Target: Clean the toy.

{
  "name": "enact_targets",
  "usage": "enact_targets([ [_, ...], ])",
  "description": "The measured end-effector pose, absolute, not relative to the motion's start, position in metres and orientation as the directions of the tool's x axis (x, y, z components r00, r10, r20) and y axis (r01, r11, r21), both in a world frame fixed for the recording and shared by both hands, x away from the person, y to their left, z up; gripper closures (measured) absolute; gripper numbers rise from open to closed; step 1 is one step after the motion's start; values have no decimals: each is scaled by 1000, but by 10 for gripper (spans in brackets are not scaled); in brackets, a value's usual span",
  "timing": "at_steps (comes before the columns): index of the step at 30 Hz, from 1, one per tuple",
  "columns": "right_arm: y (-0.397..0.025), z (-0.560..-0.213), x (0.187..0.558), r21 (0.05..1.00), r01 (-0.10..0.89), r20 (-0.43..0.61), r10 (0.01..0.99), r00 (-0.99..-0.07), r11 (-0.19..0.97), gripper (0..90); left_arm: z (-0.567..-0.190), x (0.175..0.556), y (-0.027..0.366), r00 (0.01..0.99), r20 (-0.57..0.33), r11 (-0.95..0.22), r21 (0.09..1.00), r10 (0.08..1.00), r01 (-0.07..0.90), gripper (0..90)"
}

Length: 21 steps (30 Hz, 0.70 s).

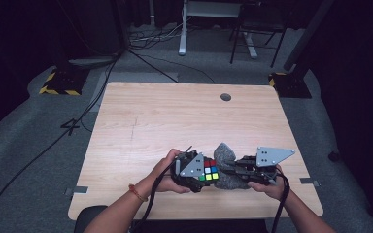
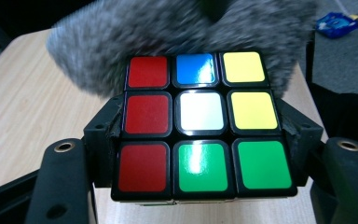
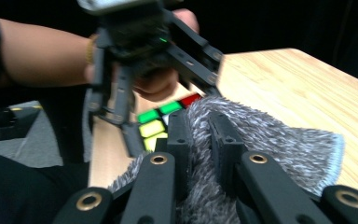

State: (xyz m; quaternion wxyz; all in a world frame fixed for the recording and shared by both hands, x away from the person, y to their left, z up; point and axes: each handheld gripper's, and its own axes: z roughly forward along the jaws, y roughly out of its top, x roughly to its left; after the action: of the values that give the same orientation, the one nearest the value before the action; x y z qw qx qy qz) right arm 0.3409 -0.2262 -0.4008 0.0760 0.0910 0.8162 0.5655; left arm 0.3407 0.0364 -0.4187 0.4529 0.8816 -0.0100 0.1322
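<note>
High view: at the near edge of the pale wooden table (image 1: 184, 116), the person's two hands are bringing their tools together. The left gripper (image 1: 194, 171) is presenting a black-framed, multicoloured three-by-three puzzle cube (image 1: 210, 170) with one face turned upward, while the right gripper (image 1: 233, 167) is holding a fuzzy grey cloth (image 1: 226, 154) that is lying just beside the cube and touching it.

Left gripper view: the jaws are clenching the cube (image 2: 200, 123) from both sides, with the red, blue, yellow, white and green stickers facing the camera. The grey cloth (image 2: 121, 42) is sweeping across the cube's far edge and is blurring with motion.

Right gripper view: the jaws are pinching a fold of the cloth (image 3: 261, 140) tightly between them. Beyond it, the left gripper (image 3: 144, 51) and the hand (image 3: 156, 84) behind it are steadying the cube (image 3: 158, 121), of which a few green, yellow and red tiles are showing.

Step in hand, as judged: wiping the cube's faces with the cloth. The next move is probably calling for a firm hold on the cube while the cloth is being drawn over the upper face, and then a turn of the left wrist to expose another face.
</note>
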Motion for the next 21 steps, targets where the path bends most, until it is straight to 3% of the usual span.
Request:
enact_targets([
  [5,-226,-412,349,914,94,-19,272,-962,394,807,-410,340,43,963,237,-547,827,126,-132,334],
  [13,-221,-425,348,905,86,-18,239,-971,417,807,-405,346,54,954,239,-529,842,183,-110,333],
  [21,-224,-403,336,946,20,-40,177,-983,325,807,-419,348,44,966,216,-574,813,144,-96,333],
])
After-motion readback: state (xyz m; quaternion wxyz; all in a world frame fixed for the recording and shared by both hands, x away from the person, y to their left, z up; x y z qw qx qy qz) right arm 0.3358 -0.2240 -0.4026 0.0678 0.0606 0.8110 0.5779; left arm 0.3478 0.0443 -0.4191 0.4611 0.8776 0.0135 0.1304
